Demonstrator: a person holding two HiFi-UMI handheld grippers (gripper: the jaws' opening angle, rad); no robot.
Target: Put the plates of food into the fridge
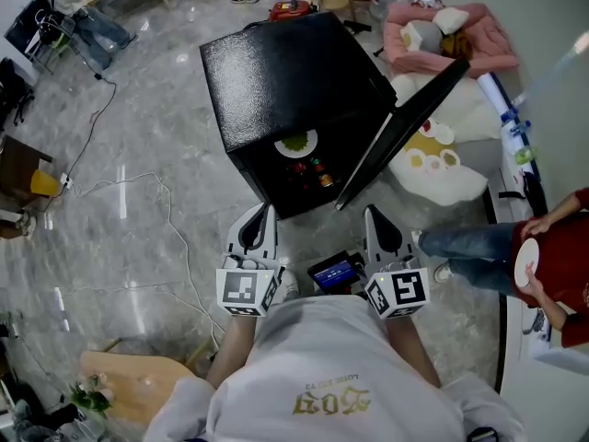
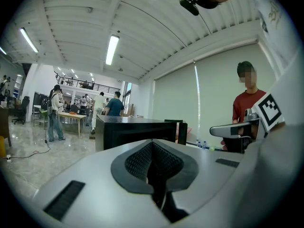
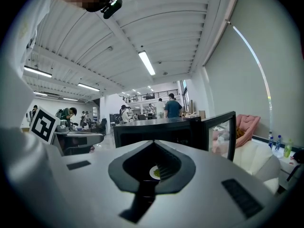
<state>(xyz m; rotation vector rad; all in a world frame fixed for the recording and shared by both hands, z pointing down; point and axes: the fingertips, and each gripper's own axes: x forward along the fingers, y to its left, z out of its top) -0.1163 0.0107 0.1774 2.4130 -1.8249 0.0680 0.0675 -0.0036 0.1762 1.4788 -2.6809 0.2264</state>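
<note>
The black fridge (image 1: pixel 285 72) stands on the marble floor with its door (image 1: pixel 405 127) swung open to the right. Inside, a white plate of green food (image 1: pixel 296 143) rests on the upper shelf, and small red, green and amber items (image 1: pixel 310 169) lie below it. My left gripper (image 1: pixel 267 212) and right gripper (image 1: pixel 372 214) are held side by side a little short of the fridge front, both shut and holding nothing. In the right gripper view, the plate (image 3: pixel 155 172) shows through the hollow of the right gripper (image 3: pixel 153 146), with the fridge (image 3: pixel 156 127) beyond. The left gripper (image 2: pixel 152 158) faces the fridge (image 2: pixel 133 129).
A person in red (image 1: pixel 552 256) stands at the right holding a round white plate (image 1: pixel 525 263). Pink and white cushions (image 1: pixel 442 35) lie behind the door. A cable (image 1: pixel 175 219) runs across the floor at the left. A wooden table (image 1: pixel 138 376) stands near left.
</note>
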